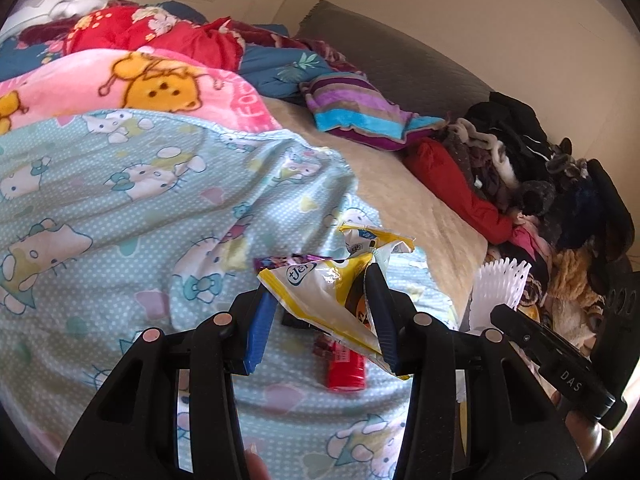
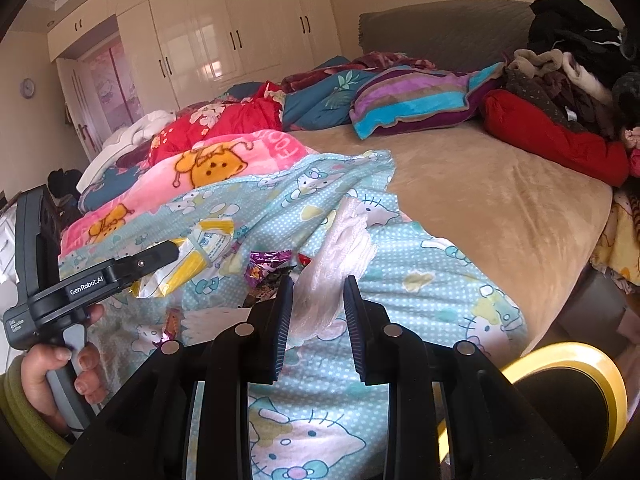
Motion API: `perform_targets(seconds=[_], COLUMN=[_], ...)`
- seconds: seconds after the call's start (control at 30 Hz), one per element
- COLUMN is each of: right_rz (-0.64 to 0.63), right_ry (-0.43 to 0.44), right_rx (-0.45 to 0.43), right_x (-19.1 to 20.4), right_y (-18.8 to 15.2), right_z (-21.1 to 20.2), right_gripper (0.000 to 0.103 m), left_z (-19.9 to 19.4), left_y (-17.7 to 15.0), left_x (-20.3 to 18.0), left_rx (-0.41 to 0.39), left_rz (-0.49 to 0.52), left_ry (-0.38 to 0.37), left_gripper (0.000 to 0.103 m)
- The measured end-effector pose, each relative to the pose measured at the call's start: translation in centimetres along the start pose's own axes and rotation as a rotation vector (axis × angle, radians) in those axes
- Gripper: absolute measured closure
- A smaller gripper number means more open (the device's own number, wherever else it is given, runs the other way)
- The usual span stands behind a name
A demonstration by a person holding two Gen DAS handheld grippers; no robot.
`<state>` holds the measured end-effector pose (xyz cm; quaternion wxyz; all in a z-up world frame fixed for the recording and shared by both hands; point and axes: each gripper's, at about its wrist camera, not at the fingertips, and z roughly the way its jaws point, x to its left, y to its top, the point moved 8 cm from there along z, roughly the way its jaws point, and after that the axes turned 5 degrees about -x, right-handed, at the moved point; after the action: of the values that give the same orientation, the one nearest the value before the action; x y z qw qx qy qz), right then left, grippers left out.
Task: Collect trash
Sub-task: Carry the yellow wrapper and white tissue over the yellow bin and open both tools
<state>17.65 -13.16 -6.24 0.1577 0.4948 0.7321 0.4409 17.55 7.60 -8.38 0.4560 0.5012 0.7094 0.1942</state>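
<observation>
My left gripper (image 1: 320, 280) holds a yellow and white snack wrapper (image 1: 324, 292) between its fingers, above the Hello Kitty blanket (image 1: 120, 208); the same wrapper shows in the right wrist view (image 2: 188, 260). A red packet (image 1: 346, 370) and a purple wrapper (image 1: 280, 260) lie on the blanket below. My right gripper (image 2: 318, 284) is shut on a white foam fruit net (image 2: 340, 256), lifted over the blanket (image 2: 420, 280). The net also shows at the right of the left wrist view (image 1: 500, 288). More wrappers, purple (image 2: 264, 264) and orange (image 2: 172, 324), lie on the blanket.
A bin with a yellow rim (image 2: 576, 376) is at lower right beside the bed. The tan mattress (image 2: 500, 200) stretches right. A striped pillow (image 2: 420, 100) and a clothes pile (image 2: 568, 80) sit at the far side. Wardrobes (image 2: 208, 32) stand behind.
</observation>
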Motion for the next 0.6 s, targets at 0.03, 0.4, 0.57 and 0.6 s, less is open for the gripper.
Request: perform_targets(seconds=[0.03, 0.4, 0.57, 0.6], right_rz=[0.000, 0.000, 0.003, 0.003], right_ry=[-0.002, -0.037, -0.059, -0.064], right_rx=[-0.002, -0.020, -0.028, -0.031], right_x=[-0.1, -1.7, -2.7, -2.9], right_y=[0.0, -0.3, -0.6, -0.7], right_z=[-0.2, -2.8, -3.9, -4.2], right_gripper=[0.078, 0.078, 0.078, 0.078], left_z=[-0.1, -0.8, -0.9, -0.9], left_y=[0.0, -0.6, -1.1, -1.2], left_x=[-0.2, -4.4, -6.2, -6.5], left_rx=[0.000, 0.002, 0.007, 0.009], left_rz=[0.005, 0.089, 0.122, 0.129], left_ry=[-0.002, -0.042, -0.071, -0.076], left_gripper=[0.066, 0.066, 0.066, 0.066])
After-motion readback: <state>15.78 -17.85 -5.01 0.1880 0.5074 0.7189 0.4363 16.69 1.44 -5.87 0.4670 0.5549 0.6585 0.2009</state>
